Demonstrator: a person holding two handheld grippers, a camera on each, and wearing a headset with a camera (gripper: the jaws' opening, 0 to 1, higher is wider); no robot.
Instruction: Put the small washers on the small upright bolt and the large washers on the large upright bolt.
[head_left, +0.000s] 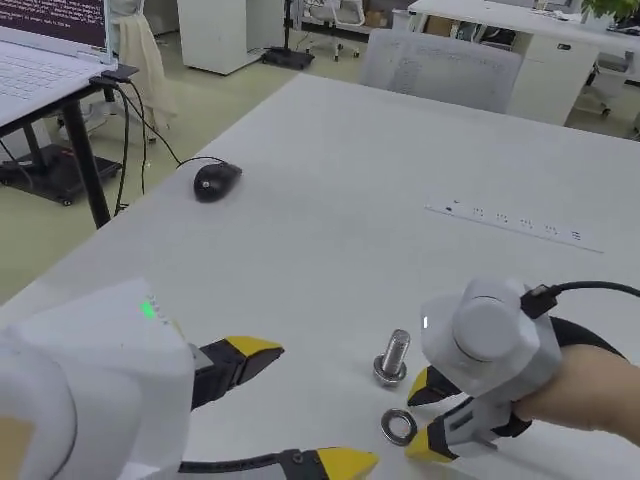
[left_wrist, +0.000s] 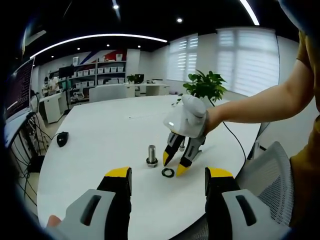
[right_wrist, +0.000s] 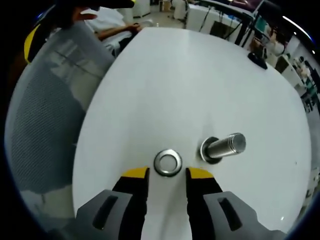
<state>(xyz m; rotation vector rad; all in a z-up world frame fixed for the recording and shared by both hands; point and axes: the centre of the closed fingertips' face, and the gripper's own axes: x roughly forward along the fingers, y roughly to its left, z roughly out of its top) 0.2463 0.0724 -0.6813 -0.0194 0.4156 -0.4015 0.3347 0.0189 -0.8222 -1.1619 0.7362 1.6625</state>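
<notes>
While flat on the table (right_wrist: 200, 75), a shiny silver washer (right_wrist: 167, 163) before the right gripper's (right_wrist: 168, 174) empty, part-open jaws.

Open tabletop (head_left: 330, 200) around washer (head_left: 398, 427); upright bolt (head_left: 392, 357) just beside.

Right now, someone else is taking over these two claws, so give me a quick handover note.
Left claw: open, empty, over the near side of the table.
Right claw: open, empty, tips just short of a loose washer lying flat on the table.
One upright bolt stands beside that washer, apart from it; whether a washer sits at its base is unclear.
Done: nothing certain.
Left: grip the washer and, if the size matches, slip it over the bolt.
</notes>
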